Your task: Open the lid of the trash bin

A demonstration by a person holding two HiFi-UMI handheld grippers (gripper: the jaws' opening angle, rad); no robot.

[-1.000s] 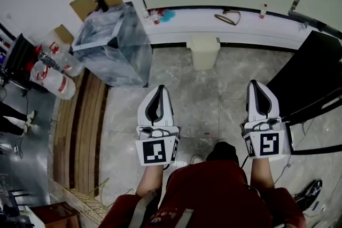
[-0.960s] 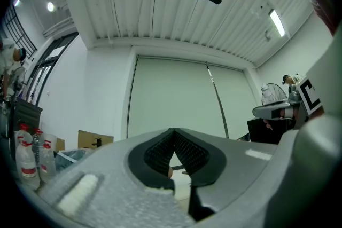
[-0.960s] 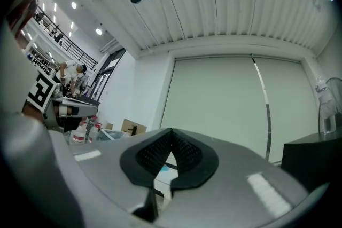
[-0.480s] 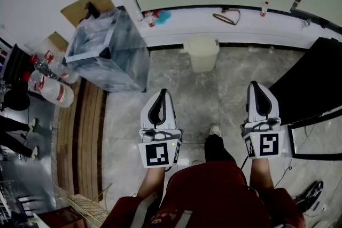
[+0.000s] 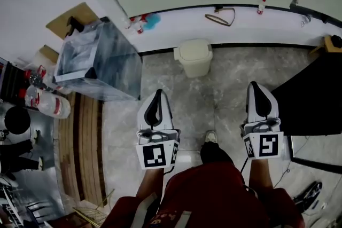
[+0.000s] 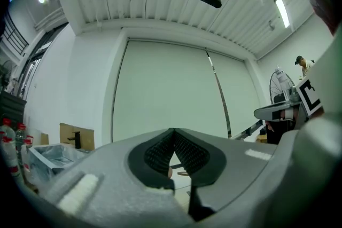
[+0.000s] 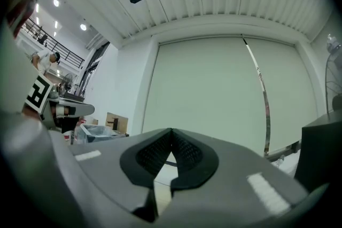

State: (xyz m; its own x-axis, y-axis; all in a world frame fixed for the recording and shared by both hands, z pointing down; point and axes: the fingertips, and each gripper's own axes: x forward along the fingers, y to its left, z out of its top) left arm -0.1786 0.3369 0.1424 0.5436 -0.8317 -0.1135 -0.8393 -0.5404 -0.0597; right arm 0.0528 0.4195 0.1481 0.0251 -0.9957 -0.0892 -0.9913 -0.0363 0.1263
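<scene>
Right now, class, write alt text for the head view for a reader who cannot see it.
From above: a person points the left gripper and right gripper, jaws shut and empty, toward a cream trash bin on the floor; its lid is closed, untouched.

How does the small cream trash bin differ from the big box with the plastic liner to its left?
Size: the trash bin is much smaller than the lined box.
Colour: the trash bin is cream; the lined box looks grey and glossy.
Top: the trash bin has its lid shut; the lined box stands open, with no lid.
Both stand on the floor by the white ledge.
</scene>
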